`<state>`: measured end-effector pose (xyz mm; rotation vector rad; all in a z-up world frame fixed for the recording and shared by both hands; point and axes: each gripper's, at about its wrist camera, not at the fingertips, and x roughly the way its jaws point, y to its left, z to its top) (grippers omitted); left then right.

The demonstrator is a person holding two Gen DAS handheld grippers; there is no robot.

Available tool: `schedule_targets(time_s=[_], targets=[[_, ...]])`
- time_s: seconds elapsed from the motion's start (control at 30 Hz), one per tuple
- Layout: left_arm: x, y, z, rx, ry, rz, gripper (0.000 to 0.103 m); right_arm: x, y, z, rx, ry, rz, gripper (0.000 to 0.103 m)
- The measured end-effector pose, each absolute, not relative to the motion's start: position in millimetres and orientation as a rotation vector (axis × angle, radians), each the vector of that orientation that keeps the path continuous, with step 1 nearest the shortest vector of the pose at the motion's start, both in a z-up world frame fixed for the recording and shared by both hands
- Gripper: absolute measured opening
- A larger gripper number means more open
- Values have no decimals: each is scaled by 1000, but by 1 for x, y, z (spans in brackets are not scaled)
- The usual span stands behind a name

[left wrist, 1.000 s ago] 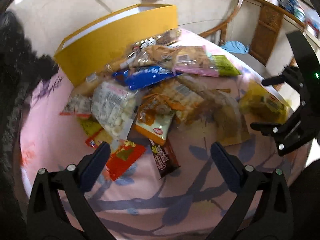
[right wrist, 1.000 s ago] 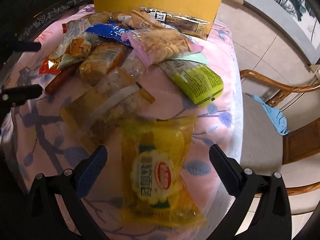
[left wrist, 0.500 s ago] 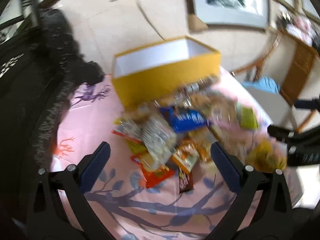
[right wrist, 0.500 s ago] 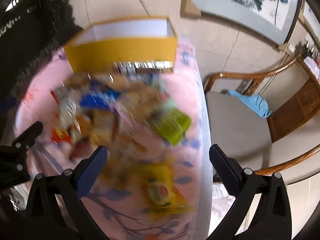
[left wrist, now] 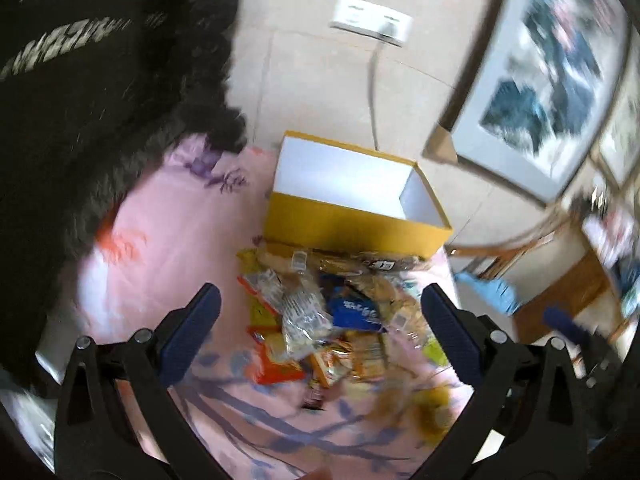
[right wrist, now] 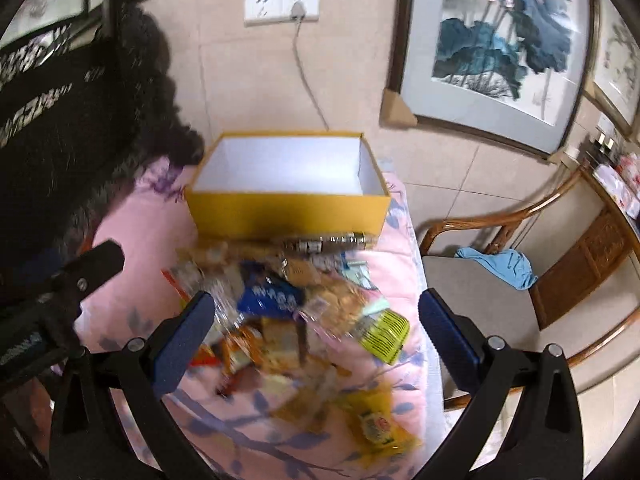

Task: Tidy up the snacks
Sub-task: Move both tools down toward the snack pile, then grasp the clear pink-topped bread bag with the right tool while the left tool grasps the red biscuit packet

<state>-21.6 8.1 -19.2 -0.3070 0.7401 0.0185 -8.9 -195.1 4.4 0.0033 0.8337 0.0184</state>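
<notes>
Open-topped yellow cardboard box with white interior (right wrist: 288, 204): at far end of pink floral-print tablecloth (right wrist: 132, 240), nothing inside. Heap of packaged snacks (right wrist: 296, 312): on the cloth just before the box; blue packet (right wrist: 272, 298) mid-heap, lime-green packet (right wrist: 384, 334) at right edge, yellow packet (right wrist: 376, 426) nearest, apart. Left gripper (left wrist: 320, 334): fingers spread, holding nothing. Right gripper (right wrist: 314, 338): fingers spread, holding nothing. Both above the heap.

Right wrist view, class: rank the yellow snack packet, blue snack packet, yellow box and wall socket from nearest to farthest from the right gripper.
1. yellow snack packet, low on the cloth, just ahead of the right gripper
2. blue snack packet, mid-pile
3. yellow box, open, behind the pile
4. wall socket, high on the wall
</notes>
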Motion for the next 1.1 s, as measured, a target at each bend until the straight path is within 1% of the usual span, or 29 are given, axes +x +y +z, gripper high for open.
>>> schedule_targets(time_s=[0.1, 0.17, 0.23, 0.4, 0.57, 0.7, 0.8, 0.9, 0.97, 1.1], targets=[[-35, 9, -20, -289, 721, 42, 101, -15, -191, 2, 37, 865, -13, 102], [-42, 6, -23, -240, 730, 57, 101, -21, -188, -10, 67, 920, -26, 102], [-43, 4, -29, -204, 759, 47, 101, -25, -185, -22, 87, 979, -24, 102], [-41, 3, -49, -184, 858, 27, 101, -33, -175, -38, 50, 1044, -36, 102], [-39, 1, -60, -189, 898, 1, 101, -37, -176, -44, 56, 1073, -15, 102], [-30, 7, -67, -216, 927, 46, 101, -27, -197, -57, 133, 1124, 6, 102], [-22, 9, -77, -239, 973, 75, 101, -23, -223, -71, 138, 1118, -5, 102], [-13, 1, -84, -212, 1012, 79, 101, -15, -242, -91, 128, 1062, 95, 102], [-7, -5, -87, -174, 1024, 90, 101, 2, -258, -114, 84, 1061, 132, 102], [3, -6, -93, -144, 1045, 140, 101, 35, -278, -138, -18, 1075, 212, 102]])
